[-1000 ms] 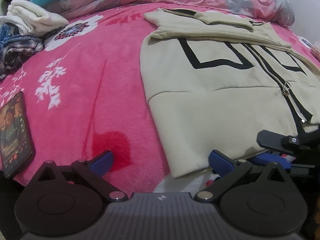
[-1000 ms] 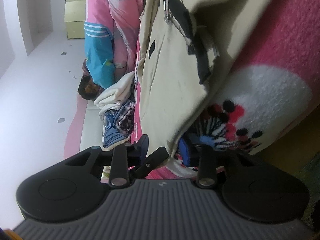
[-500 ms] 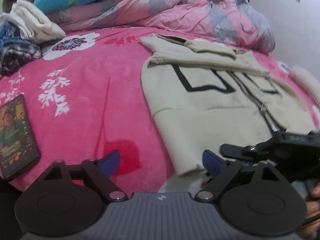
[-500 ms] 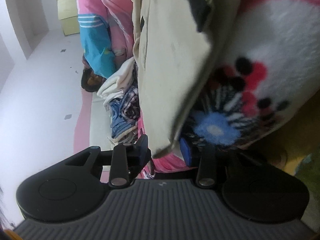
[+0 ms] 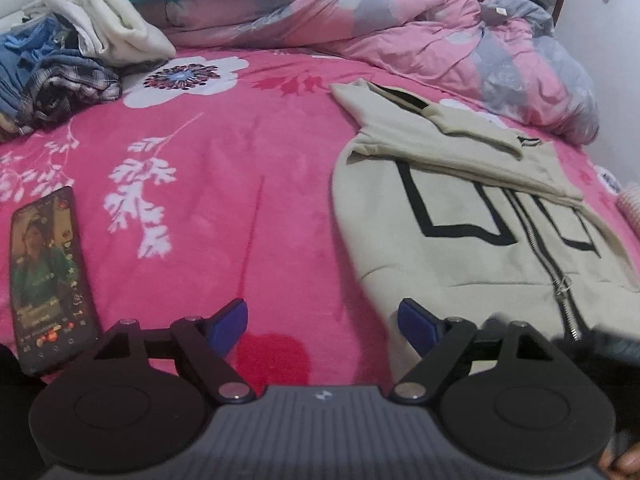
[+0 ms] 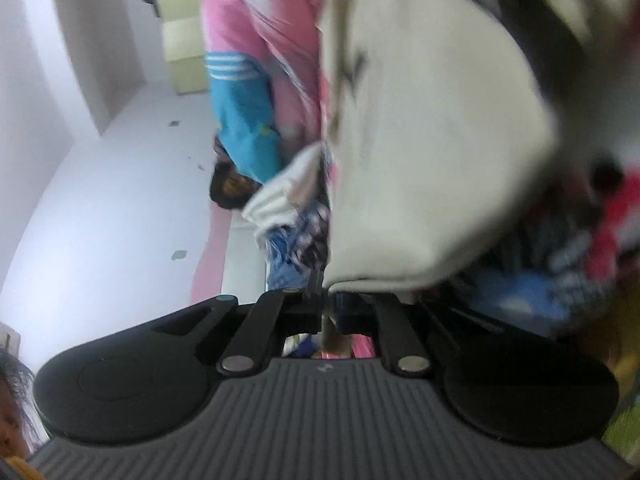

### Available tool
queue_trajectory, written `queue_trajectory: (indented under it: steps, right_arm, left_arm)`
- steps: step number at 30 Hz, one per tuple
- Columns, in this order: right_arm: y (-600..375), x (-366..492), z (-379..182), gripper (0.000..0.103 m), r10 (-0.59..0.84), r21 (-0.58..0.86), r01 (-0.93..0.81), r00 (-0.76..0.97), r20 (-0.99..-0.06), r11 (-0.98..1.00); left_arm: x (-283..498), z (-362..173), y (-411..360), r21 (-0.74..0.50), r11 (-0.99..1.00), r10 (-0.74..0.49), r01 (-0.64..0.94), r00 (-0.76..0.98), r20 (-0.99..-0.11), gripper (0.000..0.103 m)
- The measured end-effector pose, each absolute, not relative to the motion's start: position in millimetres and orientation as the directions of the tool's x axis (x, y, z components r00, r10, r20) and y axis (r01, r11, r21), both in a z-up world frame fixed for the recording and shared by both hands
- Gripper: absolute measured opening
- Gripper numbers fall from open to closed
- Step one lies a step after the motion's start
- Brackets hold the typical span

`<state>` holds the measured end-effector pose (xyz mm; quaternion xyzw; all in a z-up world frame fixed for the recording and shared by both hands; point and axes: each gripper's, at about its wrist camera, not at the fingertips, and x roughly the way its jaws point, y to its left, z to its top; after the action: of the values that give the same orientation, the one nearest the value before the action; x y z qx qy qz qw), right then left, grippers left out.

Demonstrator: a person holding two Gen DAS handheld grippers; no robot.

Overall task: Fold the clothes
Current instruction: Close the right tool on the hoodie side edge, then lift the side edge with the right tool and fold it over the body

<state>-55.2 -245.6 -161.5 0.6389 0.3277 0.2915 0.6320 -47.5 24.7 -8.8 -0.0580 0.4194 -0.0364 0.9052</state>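
Note:
A beige zip jacket with black outlines lies flat on the pink floral blanket, sleeves folded across its chest. My left gripper hovers open over the blanket at the jacket's near left hem corner, its right fingertip beside the fabric, nothing between the pads. In the right wrist view my right gripper points level and its jaws are closing tight on the jacket's hem, the cloth pinched between them. That gripper shows as a dark blur at the hem's right side.
A lit phone lies on the blanket at the near left edge. Folded white and plaid clothes are piled at the far left. A crumpled pink and grey duvet runs along the back. A wall stands at the right.
My right gripper's jaws went from apart around the hem to closed on it. My left gripper rose and drew back, its jaws a little narrower, so more of the bed shows.

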Motion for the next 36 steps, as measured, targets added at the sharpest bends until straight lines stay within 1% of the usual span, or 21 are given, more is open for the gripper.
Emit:
queue_trajectory:
  steps: [6, 12, 29, 31, 33, 36]
  right_arm:
    - [-258, -50, -152, 0.004, 0.758, 0.999, 0.028, 0.652, -0.002, -0.022]
    - [-259, -53, -158, 0.004, 0.755, 0.998, 0.037, 0.655, 0.009, -0.043]
    - [-250, -53, -166, 0.004, 0.751, 0.996, 0.052, 0.66, 0.025, -0.078]
    - [-251, -53, -167, 0.004, 0.751, 0.995, 0.051, 0.66, 0.027, -0.081]
    - [-251, -53, -168, 0.004, 0.75, 0.995, 0.051, 0.66, 0.029, -0.083]
    - [-252, -54, -169, 0.004, 0.75, 0.995, 0.05, 0.661, 0.031, -0.086]
  left_arm:
    - [-48, -16, 15, -0.055, 0.998, -0.066, 0.037, 0.616, -0.785, 0.084]
    - [-53, -19, 6, 0.021, 0.999, -0.012, 0.046, 0.63, -0.776, 0.084]
    - [-54, -24, 4, 0.071, 0.997, 0.036, 0.034, 0.614, -0.789, 0.084]
    - [-54, -25, 5, 0.06, 0.998, 0.027, 0.033, 0.606, -0.795, 0.087]
    - [-54, -24, 10, 0.014, 1.0, -0.006, 0.028, 0.603, -0.798, 0.087]
    - [-58, -17, 27, -0.165, 0.986, -0.146, 0.029, 0.634, -0.76, 0.088]
